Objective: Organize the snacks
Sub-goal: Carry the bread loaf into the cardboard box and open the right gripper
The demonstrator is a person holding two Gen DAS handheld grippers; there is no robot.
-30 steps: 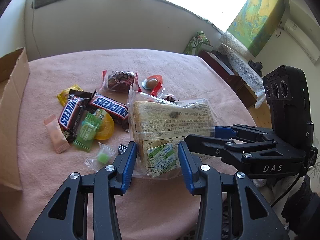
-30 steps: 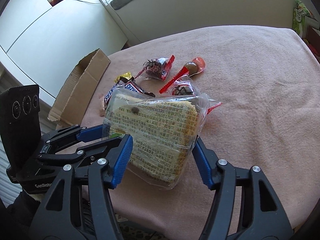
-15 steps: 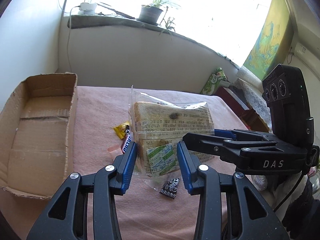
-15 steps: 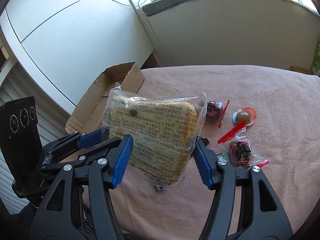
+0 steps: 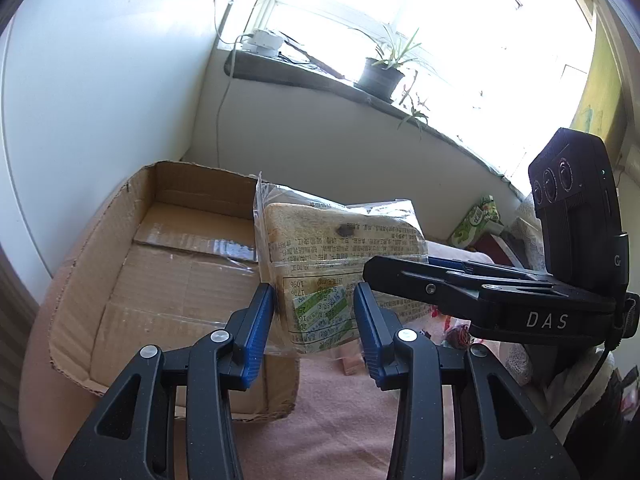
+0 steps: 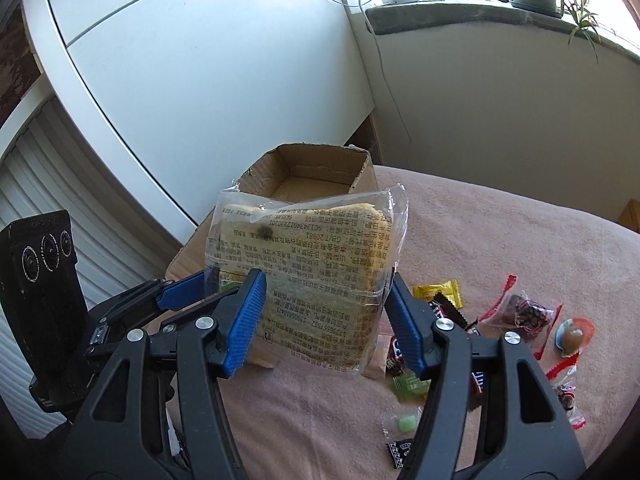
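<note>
An open brown cardboard box point(image 5: 160, 280) is seen at left. Beside it, a clear-wrapped sliced bread pack point(image 5: 336, 252) is held aloft, clamped by the left gripper point(image 5: 314, 316) and the right gripper point(image 6: 324, 312), over the pink tablecloth point(image 6: 520, 240).

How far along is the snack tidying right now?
Done: nothing visible in the cardboard box yet; its floor looks bare. In hand: the bagged bread, clamped by both the left gripper and the right gripper, held up near the box. Left: the candy bars and sweets on the pink tablecloth.
</note>
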